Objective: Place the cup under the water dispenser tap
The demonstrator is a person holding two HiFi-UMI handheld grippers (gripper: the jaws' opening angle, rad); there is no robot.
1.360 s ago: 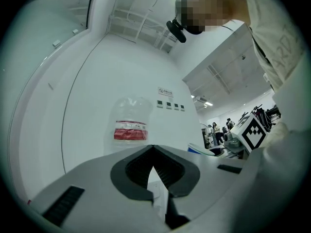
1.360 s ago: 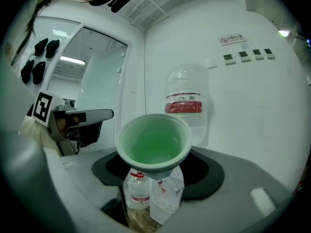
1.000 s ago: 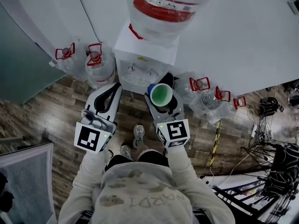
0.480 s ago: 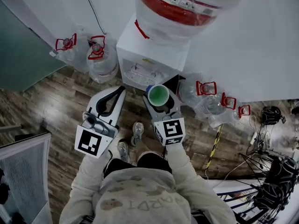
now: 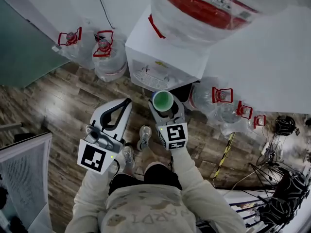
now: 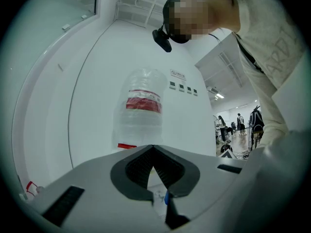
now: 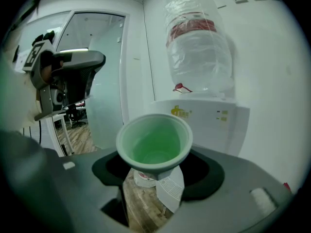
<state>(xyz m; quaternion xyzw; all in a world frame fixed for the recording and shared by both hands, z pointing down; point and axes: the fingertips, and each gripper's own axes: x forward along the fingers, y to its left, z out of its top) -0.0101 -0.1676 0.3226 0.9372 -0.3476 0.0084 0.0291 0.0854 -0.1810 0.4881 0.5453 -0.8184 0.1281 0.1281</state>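
Note:
A light green cup (image 5: 163,101) stands upright and empty between the jaws of my right gripper (image 5: 164,107), which is shut on it. In the right gripper view the cup (image 7: 154,142) fills the middle, with the white water dispenser (image 7: 214,123) just behind it. The dispenser (image 5: 163,62) carries a big clear bottle with a red band (image 5: 204,8); its tap recess (image 5: 154,77) lies just beyond the cup. My left gripper (image 5: 127,102) hangs to the left of the cup, shut with nothing in it, jaw tips touching (image 6: 153,149).
Spare water bottles with red handles stand on the wooden floor left (image 5: 106,57) and right (image 5: 216,98) of the dispenser. A mesh office chair (image 5: 24,178) is at lower left, cables (image 5: 284,178) at lower right. The person's shoes (image 5: 145,136) are below the grippers.
The right gripper with the cup has shifted slightly left, nearer the dispenser's front. The left gripper keeps its place beside it, still shut.

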